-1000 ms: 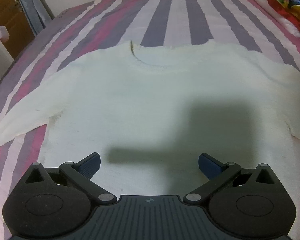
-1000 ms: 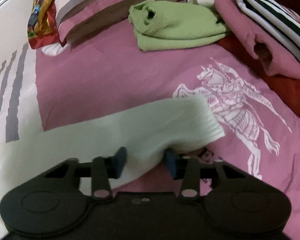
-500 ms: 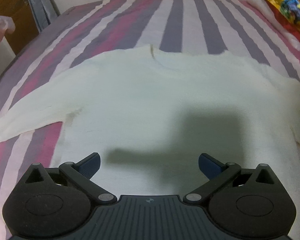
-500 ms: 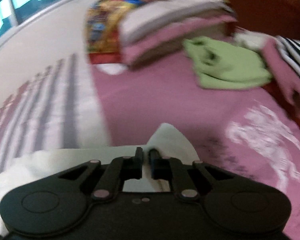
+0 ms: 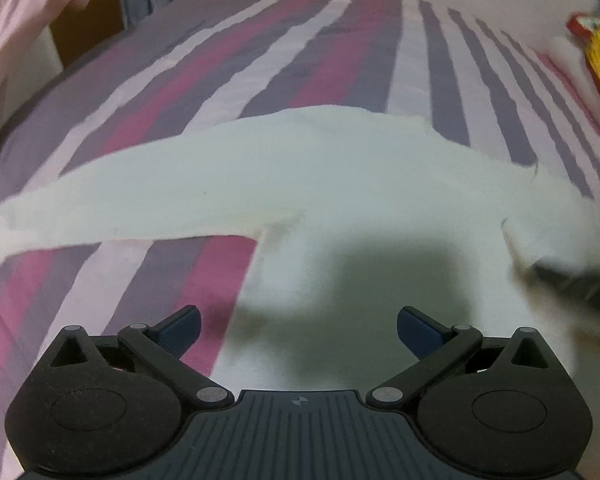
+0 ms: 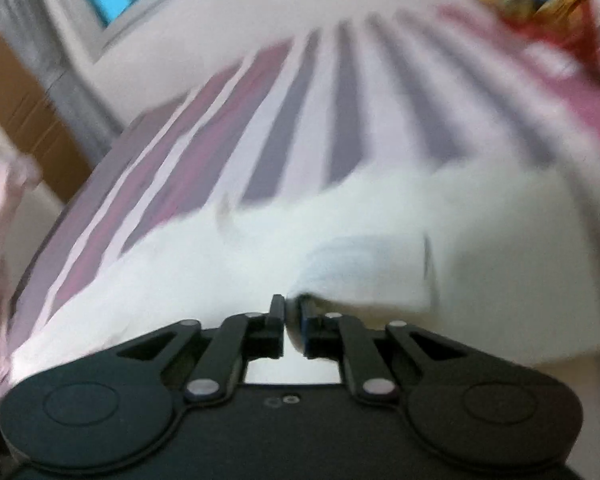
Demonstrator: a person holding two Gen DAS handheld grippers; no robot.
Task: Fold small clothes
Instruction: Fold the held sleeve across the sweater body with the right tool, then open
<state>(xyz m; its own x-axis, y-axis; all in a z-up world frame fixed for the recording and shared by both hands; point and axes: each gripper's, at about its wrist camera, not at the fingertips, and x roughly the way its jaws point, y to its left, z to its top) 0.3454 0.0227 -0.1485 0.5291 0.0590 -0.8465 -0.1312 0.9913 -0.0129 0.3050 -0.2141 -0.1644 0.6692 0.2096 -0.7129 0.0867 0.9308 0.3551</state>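
The white sweater (image 5: 340,184) lies spread on the striped bed (image 5: 300,52), its left sleeve (image 5: 120,208) stretched flat out to the side and not yet folded. From my left wrist view, my left gripper (image 5: 299,326) hovers over the lower body of the sweater with its jaws wide apart, holding nothing; a dark blurred shape at the right edge may be my other tool, though I cannot tell for sure. From my right wrist view, which is blurred, my right gripper (image 6: 291,312) has its jaws closed to a narrow gap on the right sleeve (image 6: 364,268), which is lifted and doubled over toward the sweater's chest. I judge the fold as only begun: one sleeve is on its way inward, the other sleeve and the body folds remain.
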